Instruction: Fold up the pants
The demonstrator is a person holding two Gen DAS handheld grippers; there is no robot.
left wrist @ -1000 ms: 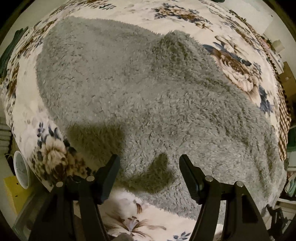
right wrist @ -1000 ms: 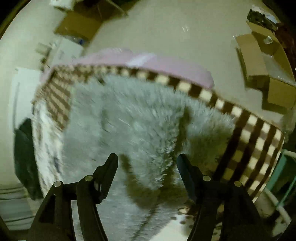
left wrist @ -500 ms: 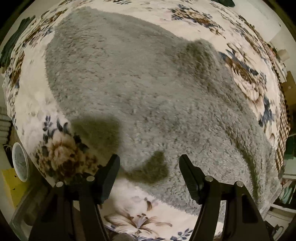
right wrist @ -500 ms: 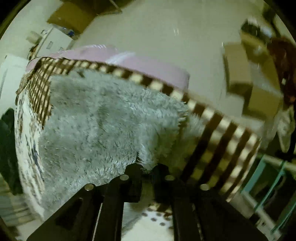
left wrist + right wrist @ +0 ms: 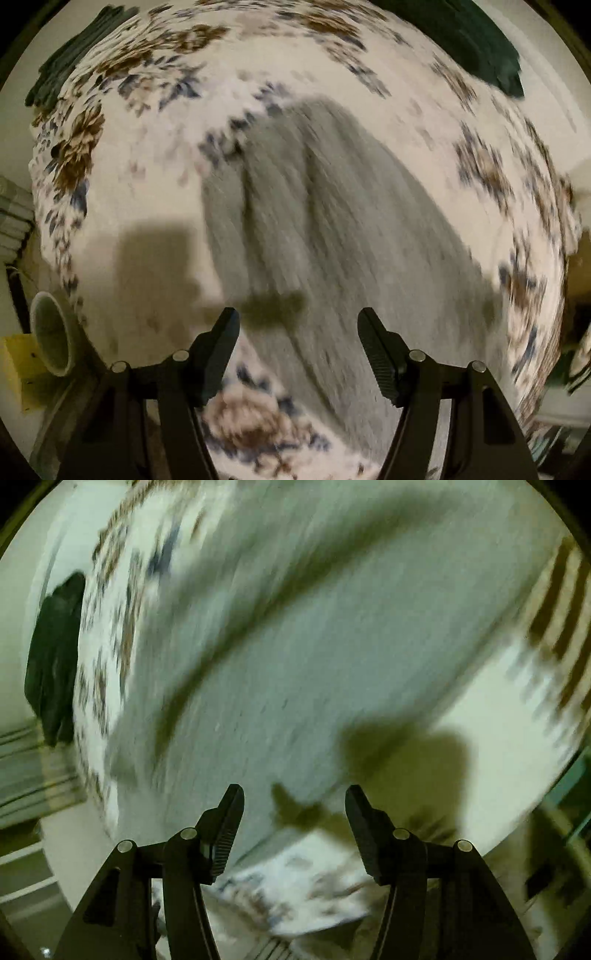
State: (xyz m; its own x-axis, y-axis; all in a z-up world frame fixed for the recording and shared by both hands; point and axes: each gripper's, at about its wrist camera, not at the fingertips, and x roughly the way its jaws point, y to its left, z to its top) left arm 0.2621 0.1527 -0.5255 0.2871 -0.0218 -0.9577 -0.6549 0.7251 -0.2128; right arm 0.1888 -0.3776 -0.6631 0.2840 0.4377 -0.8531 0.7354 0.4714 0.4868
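The grey fluffy pants point(image 5: 332, 229) lie on a floral bedspread point(image 5: 147, 192), folded into a long band that runs from the upper middle to the lower right of the left wrist view. My left gripper point(image 5: 298, 325) is open and empty above the near edge of the pants. In the right wrist view the pants point(image 5: 303, 657) fill the middle, blurred by motion. My right gripper point(image 5: 294, 803) is open and empty above their near edge.
Dark green cloth point(image 5: 476, 48) lies at the far edge of the bed and shows dark in the right wrist view point(image 5: 55, 657). A white round object point(image 5: 50, 336) stands beside the bed at the left. A brown checked border point(image 5: 561, 602) edges the bedspread.
My right gripper had shut on the pants' edge half a second ago and is now open and empty. Both views have swung fast; the pants look farther off and narrower.
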